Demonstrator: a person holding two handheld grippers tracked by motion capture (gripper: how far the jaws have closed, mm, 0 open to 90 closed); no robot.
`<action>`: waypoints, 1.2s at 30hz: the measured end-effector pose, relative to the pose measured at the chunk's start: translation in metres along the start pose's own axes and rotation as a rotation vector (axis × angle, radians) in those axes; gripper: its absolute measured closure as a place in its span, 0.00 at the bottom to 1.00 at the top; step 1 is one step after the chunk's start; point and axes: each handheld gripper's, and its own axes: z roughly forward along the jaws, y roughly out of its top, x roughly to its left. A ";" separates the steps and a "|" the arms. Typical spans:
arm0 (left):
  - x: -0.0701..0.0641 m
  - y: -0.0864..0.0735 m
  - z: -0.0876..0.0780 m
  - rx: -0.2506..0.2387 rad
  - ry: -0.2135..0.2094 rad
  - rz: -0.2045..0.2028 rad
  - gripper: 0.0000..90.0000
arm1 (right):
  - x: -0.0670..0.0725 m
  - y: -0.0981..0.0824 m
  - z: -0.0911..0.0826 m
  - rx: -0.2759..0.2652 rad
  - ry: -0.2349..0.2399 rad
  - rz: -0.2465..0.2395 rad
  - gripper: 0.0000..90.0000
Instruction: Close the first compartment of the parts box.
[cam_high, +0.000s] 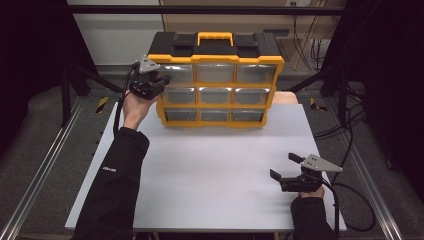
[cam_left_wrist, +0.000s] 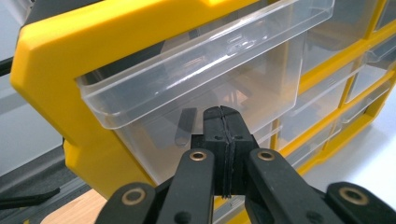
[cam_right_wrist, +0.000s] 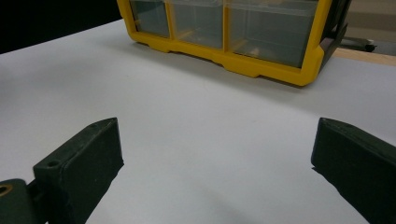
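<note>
Our two sleeves come in at the bottom of the high view, and we hold a gripper in each hand. Far up on the left, our left gripper (cam_high: 156, 80) is at the top left drawer (cam_high: 179, 73) of the yellow box (cam_high: 216, 80), which stands at the back of the white table (cam_high: 210, 165). Our right gripper (cam_high: 282, 167) is low on the right, near the front edge, well apart from the box. So the left hand is much nearer to the drawer, and the right one has nothing close to it. Next, in the left gripper view, two black arms rise from the bottom and the left gripper (cam_left_wrist: 222, 122) has its jaws pressed tight together, with nothing between them. The clear drawer (cam_left_wrist: 205, 60) sticks out of the box (cam_left_wrist: 70, 51) a little way, and its front lip runs long from side to side, just above the jaw tips. The tips sit under that lip, right by the drawer's front wall; we cannot tell if they touch it. We think the next move goes along the drawer's slide, in or out of the box. Last, in the right gripper view, the right gripper (cam_right_wrist: 215, 154) has its jaws wide apart, holding nothing, just over the table (cam_right_wrist: 196, 116). The box (cam_right_wrist: 261, 65) is far ahead of it.
</note>
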 end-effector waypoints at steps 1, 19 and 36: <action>0.000 0.000 0.001 0.000 0.002 0.000 0.99 | 0.000 0.000 0.000 -0.001 0.000 -0.001 0.02; 0.002 -0.001 0.004 0.011 0.006 -0.005 0.99 | 0.000 0.000 -0.001 -0.005 0.003 0.004 0.02; -0.002 -0.025 -0.035 -0.071 -0.112 -0.099 0.63 | 0.000 0.000 0.001 0.001 0.000 0.003 0.02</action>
